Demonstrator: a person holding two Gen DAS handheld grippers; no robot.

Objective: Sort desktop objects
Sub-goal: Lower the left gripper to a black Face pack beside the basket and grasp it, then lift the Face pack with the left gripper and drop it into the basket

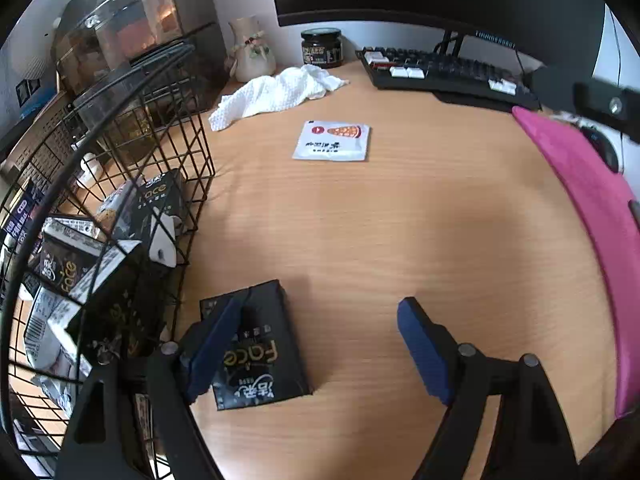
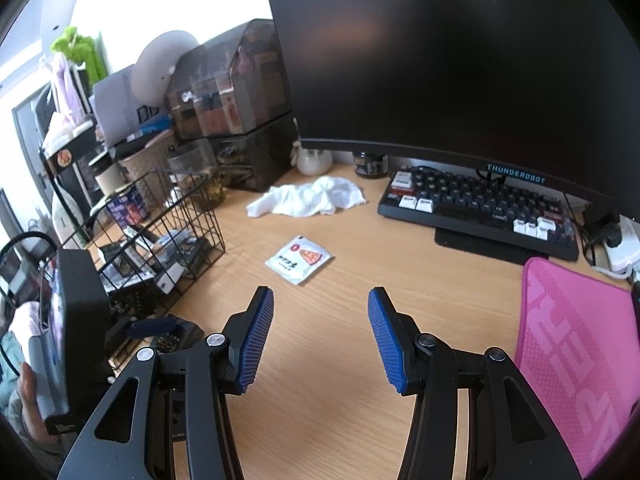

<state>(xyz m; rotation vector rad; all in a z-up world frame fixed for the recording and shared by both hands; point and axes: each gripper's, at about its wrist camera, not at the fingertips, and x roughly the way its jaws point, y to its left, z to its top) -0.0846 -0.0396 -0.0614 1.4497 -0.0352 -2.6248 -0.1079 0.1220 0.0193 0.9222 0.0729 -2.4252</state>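
Note:
A black packet (image 1: 262, 354) printed "Face" lies flat on the wooden desk (image 1: 400, 240) beside a black wire basket (image 1: 206, 148). My left gripper (image 1: 322, 304) hangs open just above it. Its left finger (image 1: 216, 340) overlaps the packet's left edge, while the right finger stands well off over bare wood. The basket holds several similar black packets (image 1: 156, 208). Farther back lies a white sachet (image 1: 332, 140) with a pizza picture. My right gripper (image 2: 320, 292) is open and empty, with the sachet (image 2: 299, 259) just beyond its tips. It also sees the left gripper's blue finger (image 2: 152, 326) at the packet (image 2: 172, 340).
A crumpled white cloth (image 2: 312, 198), a dark jar (image 1: 322, 48) and a pale vase (image 1: 250, 50) sit at the back. A keyboard (image 2: 480, 208) lies under a monitor (image 2: 440, 60). A pink mouse pad (image 2: 576, 352) covers the right side. Storage boxes (image 2: 232, 96) stand behind the basket (image 2: 216, 220).

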